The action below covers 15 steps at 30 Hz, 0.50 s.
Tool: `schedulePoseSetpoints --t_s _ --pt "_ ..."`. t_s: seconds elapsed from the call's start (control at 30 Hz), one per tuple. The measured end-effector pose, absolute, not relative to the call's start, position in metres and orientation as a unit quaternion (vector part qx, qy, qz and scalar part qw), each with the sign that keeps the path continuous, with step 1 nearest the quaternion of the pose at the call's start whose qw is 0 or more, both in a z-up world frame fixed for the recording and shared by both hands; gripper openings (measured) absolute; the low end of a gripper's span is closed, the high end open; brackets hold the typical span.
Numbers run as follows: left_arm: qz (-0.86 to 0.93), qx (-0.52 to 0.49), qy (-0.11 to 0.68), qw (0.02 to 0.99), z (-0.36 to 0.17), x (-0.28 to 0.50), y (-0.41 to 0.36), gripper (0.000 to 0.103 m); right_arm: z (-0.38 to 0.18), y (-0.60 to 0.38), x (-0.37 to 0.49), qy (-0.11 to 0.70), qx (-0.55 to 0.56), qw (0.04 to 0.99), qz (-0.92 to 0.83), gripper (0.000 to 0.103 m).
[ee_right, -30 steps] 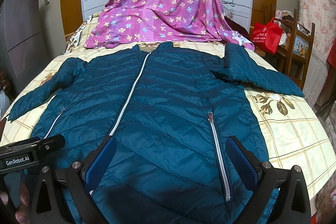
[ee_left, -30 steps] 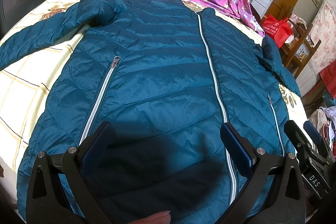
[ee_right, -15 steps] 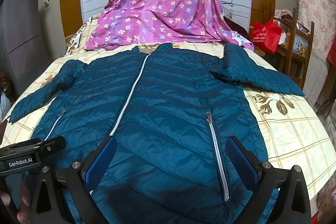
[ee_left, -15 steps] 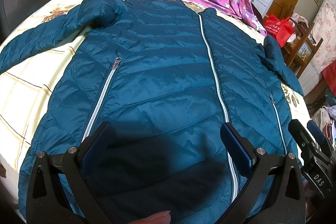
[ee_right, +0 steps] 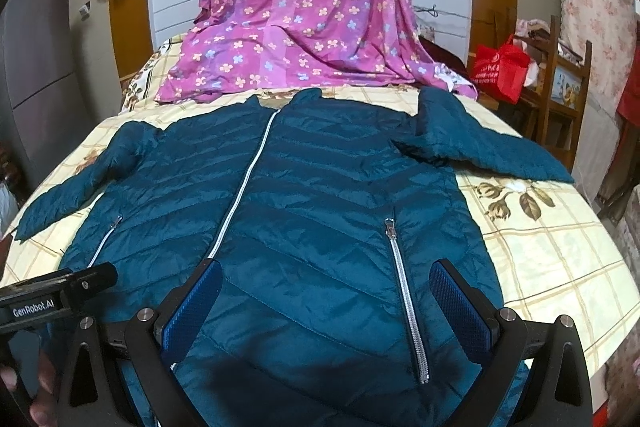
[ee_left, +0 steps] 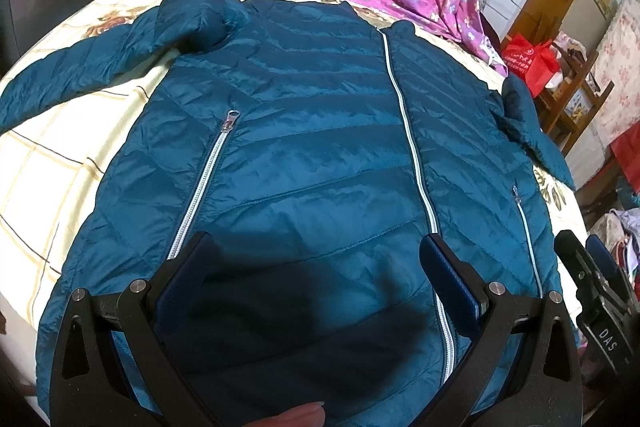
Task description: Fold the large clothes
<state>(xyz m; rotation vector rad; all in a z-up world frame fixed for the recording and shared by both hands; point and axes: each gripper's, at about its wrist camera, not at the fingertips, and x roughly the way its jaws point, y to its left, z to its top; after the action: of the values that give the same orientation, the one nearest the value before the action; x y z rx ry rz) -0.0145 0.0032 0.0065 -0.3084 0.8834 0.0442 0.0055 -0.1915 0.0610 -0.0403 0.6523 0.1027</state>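
Observation:
A teal quilted puffer jacket point(ee_left: 312, 155) lies face up and zipped on the bed, sleeves spread to both sides; it also shows in the right wrist view point(ee_right: 320, 211). My left gripper point(ee_left: 316, 267) is open and empty, hovering over the jacket's lower left front near the hem. My right gripper point(ee_right: 326, 291) is open and empty over the lower right front, by the right pocket zipper point(ee_right: 406, 299). The right gripper's body point(ee_left: 596, 291) shows at the left view's right edge, and the left gripper's body point(ee_right: 56, 291) at the right view's left edge.
The bed has a cream checked floral sheet point(ee_right: 552, 251). A purple flowered cloth point(ee_right: 304, 27) drapes over the head of the bed. A red bag point(ee_right: 500, 67) sits on a wooden shelf to the right. A grey fridge point(ee_right: 36, 75) stands at the left.
Both grippers have drifted slightly forward over the jacket's lower part. The jaws stay open and the jacket has not moved.

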Motion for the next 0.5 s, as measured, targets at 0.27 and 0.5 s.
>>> schedulePoseSetpoints --t_s 0.27,0.5 --pt "-0.022 -0.203 0.446 0.872 0.003 0.007 0.034 0.103 0.065 -0.201 0.003 0.313 0.007 0.948 0.053 0.103" --pt "0.025 -0.162 0.446 0.880 -0.005 0.054 0.096 0.103 0.066 -0.209 0.003 0.310 0.023 0.949 0.047 0.103"
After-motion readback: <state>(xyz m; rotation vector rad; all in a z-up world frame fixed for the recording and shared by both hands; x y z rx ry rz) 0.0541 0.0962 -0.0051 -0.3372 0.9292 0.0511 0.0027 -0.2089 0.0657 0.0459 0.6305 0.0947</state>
